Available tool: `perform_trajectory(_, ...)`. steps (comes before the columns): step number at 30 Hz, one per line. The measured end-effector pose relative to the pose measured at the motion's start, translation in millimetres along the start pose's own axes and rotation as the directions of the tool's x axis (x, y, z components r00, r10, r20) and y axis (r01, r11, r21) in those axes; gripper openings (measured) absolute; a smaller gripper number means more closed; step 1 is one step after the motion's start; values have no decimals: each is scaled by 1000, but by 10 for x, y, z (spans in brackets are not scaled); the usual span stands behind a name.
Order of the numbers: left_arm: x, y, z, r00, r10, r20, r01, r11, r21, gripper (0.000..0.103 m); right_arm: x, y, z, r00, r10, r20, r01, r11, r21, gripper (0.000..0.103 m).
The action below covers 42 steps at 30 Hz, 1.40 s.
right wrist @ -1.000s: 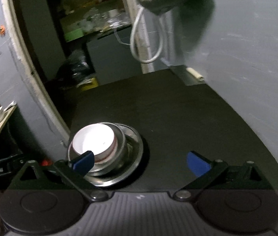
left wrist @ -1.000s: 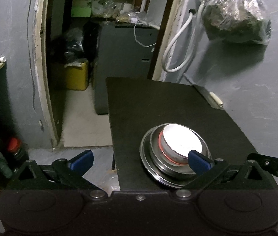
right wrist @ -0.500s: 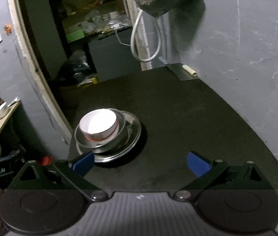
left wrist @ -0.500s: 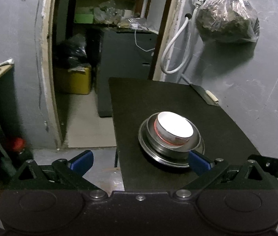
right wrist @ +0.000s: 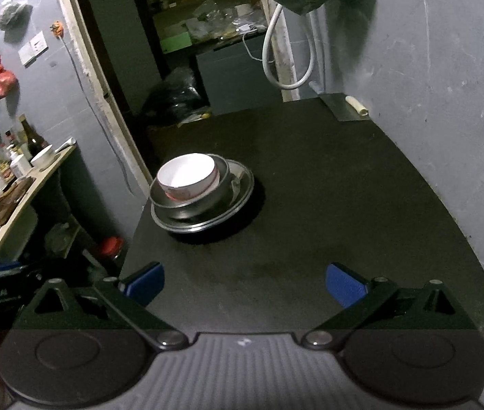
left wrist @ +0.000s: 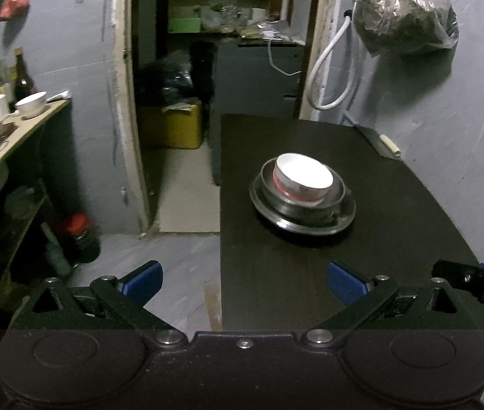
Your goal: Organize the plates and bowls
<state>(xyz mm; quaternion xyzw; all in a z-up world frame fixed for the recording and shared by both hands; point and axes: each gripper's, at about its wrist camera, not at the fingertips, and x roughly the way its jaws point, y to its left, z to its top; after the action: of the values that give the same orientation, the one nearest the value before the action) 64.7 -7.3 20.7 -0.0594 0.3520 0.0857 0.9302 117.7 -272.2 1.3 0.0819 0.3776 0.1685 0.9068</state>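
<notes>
On the black table (right wrist: 327,205) against the grey wall, your left gripper (left wrist: 243,278) and right gripper (right wrist: 244,280) both gape wide and empty, well short of the white bowl (right wrist: 187,175) nested in a steel bowl (right wrist: 190,200) on a steel plate (right wrist: 238,194).

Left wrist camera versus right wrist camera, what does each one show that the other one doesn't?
Only the left wrist view shows the yellow box on the doorway floor and the whole hanging bag. Only the right wrist view shows the wall outlet. Both show the white bowl nested in the metal bowl on the metal plate, the black table, and open grippers.
</notes>
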Motion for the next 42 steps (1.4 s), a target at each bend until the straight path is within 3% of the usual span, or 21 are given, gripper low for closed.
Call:
perform_trajectory(6, -239, -130, -176, 997, 67, -37, -66, 997, 27, 102, -30, -129, -150, 998, 62, -27, -61, 998, 34, 103)
perform_trajectory(14, -374, -172, -185, 992, 113, -61, -109, 991, 72, 102, -63, -200, -239, 997, 77, -12, -76, 993, 90, 103)
perform_trajectory(22, -333, -23, -161, 995, 56, -89, -50, 996, 67, 102, -126, -154, -305, 1000, 5, -3, -4, 991, 131, 103)
perform_trajectory(28, -266, 182, -162, 995, -39, -87, 47, 994, 100, 102, -176, 41, -342, 992, -120, 33, 115, 984, 136, 103)
perform_trajectory(34, -204, 310, -68, 987, -149, -56, 156, 974, 163, 102, -341, 263, -372, 966, -243, 84, 226, 959, 171, 103)
perform_trajectory(42, -118, 376, 14, 966, -256, -17, 254, 947, 199, 102, -514, 532, -472, 952, -284, 114, 264, 951, 158, 103)
